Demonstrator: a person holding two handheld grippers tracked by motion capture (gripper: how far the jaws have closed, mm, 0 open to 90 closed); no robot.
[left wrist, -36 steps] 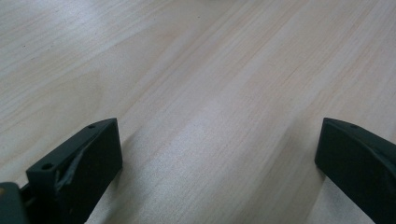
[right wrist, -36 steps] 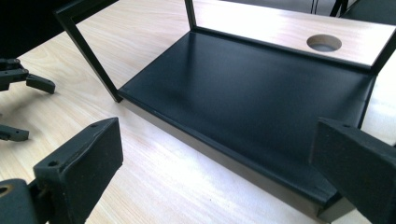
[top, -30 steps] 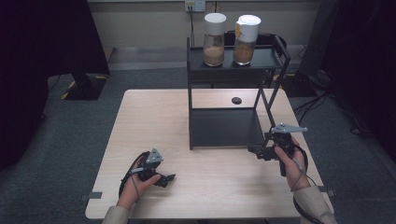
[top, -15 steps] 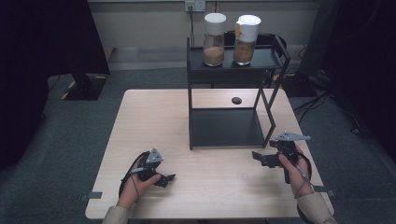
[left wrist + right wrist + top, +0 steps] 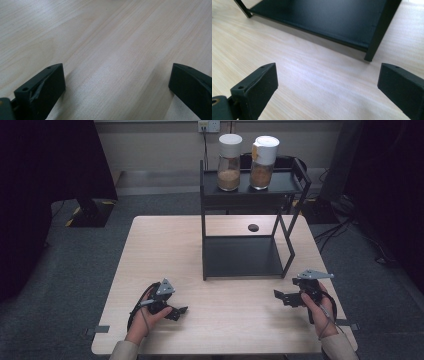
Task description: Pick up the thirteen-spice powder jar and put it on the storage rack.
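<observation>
Jars [image 5: 229,162] stand upright on top of the black shelf [image 5: 245,255], far behind both grippers. We hold the right gripper [image 5: 284,297] nearer the shelf, the left gripper [image 5: 176,312] farther; both jaws wide, empty.

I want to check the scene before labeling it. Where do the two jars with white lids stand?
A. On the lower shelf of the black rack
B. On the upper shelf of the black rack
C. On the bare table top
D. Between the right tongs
B: in the high view both jars stand side by side on the upper shelf of the black rack.
</observation>
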